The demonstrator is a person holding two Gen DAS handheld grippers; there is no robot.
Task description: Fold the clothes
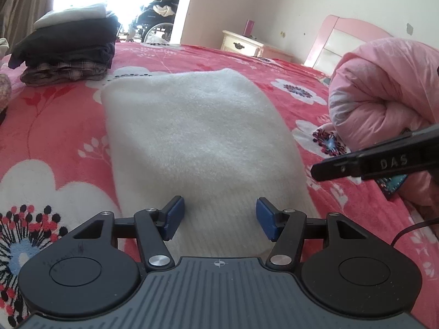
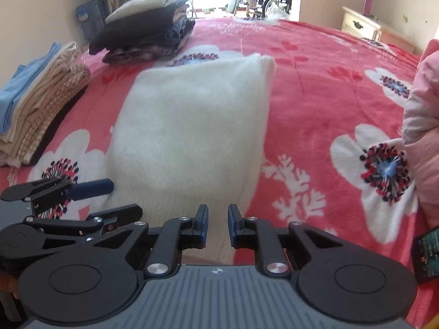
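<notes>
White fuzzy garment point(image 1: 197, 137) lies folded lengthwise on the floral bedspread point(image 1: 55, 126).

The left gripper point(image 1: 219, 216) gapes wide over its near ribbed hem, holding nothing; the right gripper point(image 2: 218, 224) is narrowly parted, also holding nothing. A dark folded stack point(image 2: 148, 33) sits beyond, a pink quilt point(image 1: 384, 90) to the right.

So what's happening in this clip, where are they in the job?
A person with two handheld grippers is folding laundry on a red floral bedspread. A fluffy white sweater lies folded into a long strip. The left gripper and right gripper are both open at its ribbed near edge, gripping nothing. A stack of dark folded clothes and a pile of beige and blue folded clothes sit further off.
</notes>
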